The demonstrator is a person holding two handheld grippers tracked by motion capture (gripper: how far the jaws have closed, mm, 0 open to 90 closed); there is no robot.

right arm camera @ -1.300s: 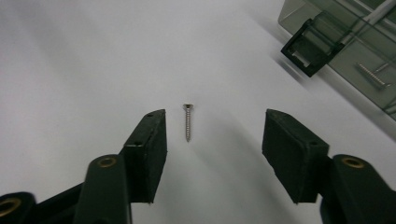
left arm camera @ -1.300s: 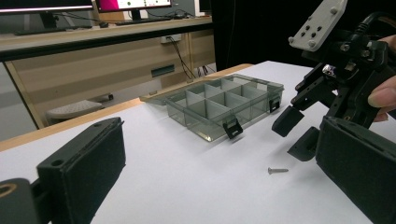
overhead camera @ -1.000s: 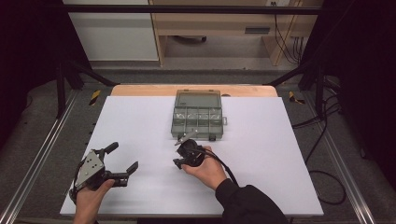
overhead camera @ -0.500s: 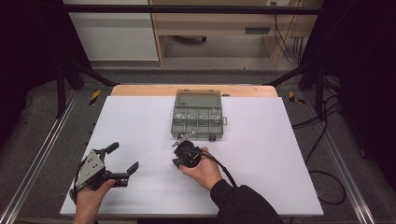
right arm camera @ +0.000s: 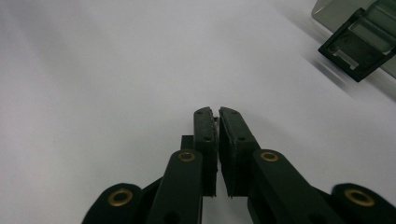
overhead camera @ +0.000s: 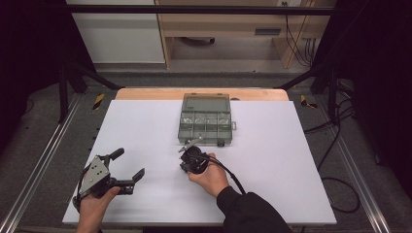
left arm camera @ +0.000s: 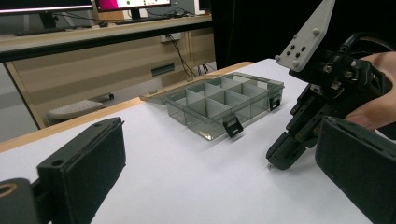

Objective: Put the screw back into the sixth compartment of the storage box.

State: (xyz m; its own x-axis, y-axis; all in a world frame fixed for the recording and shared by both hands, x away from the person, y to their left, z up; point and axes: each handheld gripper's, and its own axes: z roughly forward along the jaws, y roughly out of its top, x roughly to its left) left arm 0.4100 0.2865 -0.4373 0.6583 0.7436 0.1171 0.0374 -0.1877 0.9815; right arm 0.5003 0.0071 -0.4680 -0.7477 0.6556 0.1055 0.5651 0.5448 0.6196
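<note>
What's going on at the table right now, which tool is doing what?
A person holds a tool in each hand over the white table. The right tool points down at the table surface just in front of the clear compartment box. Its jaws have just been closing and are now shut. Whether something tiny is pinched at the tips is too small to tell. The left tool waits at the table's left side, with its jaws wide open and nothing between them.

White table (overhead camera: 291,160), wooden bench (overhead camera: 218,24) behind, black cables (overhead camera: 335,141) alongside
</note>
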